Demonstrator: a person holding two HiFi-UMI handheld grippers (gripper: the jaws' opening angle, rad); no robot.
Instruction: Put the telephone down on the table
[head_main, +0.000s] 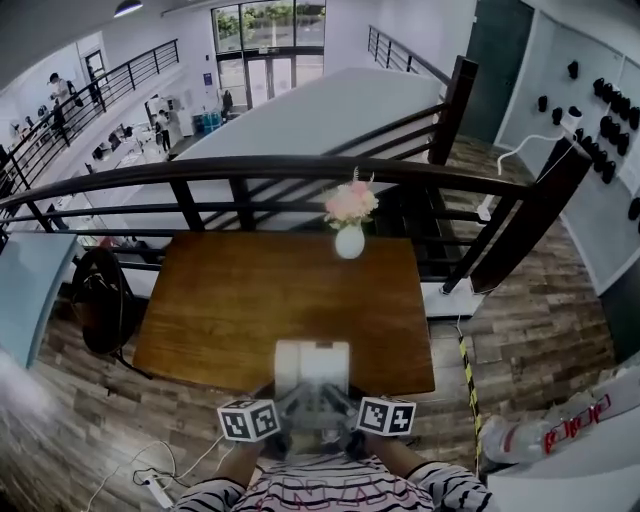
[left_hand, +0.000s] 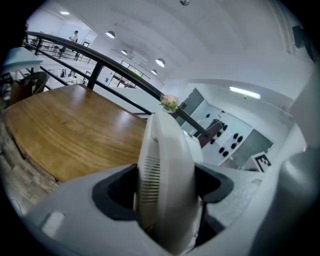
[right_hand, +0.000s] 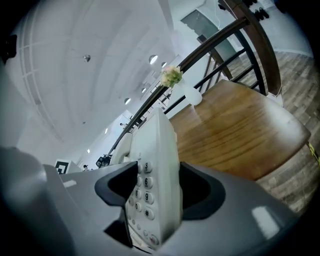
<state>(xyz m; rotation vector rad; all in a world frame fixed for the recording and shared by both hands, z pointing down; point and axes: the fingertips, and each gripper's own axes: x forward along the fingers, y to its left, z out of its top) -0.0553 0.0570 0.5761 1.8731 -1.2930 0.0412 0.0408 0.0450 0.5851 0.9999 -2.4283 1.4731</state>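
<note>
A white desk telephone (head_main: 312, 366) hangs over the near edge of the brown wooden table (head_main: 240, 300), gripped from both sides. My left gripper (head_main: 283, 405) is shut on its left side, where the slotted handset (left_hand: 167, 185) fills the gap between the jaws. My right gripper (head_main: 350, 405) is shut on the right side, with the keypad (right_hand: 145, 192) showing between the dark jaws. Whether the telephone touches the tabletop I cannot tell.
A white vase of pink flowers (head_main: 350, 228) stands at the table's far edge, in front of a dark railing (head_main: 300, 170). A dark bag (head_main: 100, 298) sits left of the table. A white cable (head_main: 150, 482) lies on the plank floor near my feet.
</note>
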